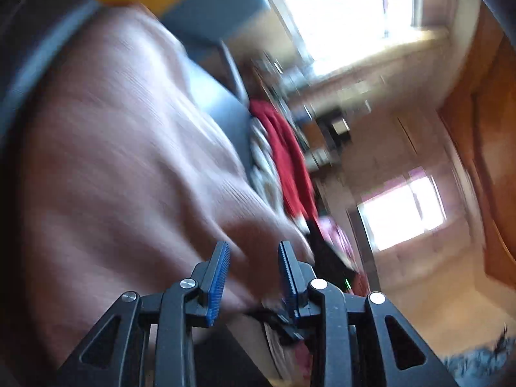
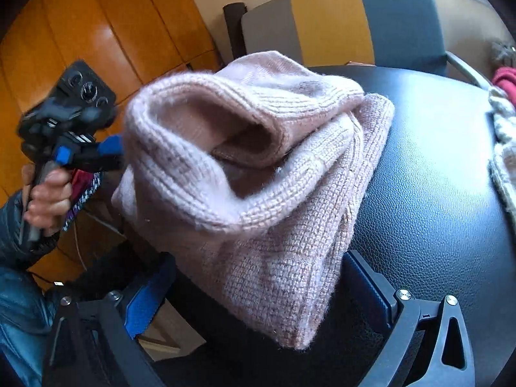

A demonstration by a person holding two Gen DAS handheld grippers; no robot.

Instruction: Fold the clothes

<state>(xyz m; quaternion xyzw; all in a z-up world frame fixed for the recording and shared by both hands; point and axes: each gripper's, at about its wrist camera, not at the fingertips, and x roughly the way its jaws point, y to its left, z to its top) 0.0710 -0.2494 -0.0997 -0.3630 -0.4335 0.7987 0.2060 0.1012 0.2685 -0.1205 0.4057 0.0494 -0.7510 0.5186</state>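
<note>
Black tabletop [image 2: 435,167] | pink knit sweater [image 2: 258,174] bunched, long axis unclear | R view only: left tongs [image 2: 111,150] at sweater edge, grip unclear | right tongs [image 2: 251,303] spread, straddling hem.

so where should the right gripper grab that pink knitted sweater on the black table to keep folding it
Probably the near corner of the pink knitted sweater, which overhangs the edge of the black leather-look table. Come from the near side: that corner already sits between the open pads of the right gripper, with layers stacked flat there.
</note>
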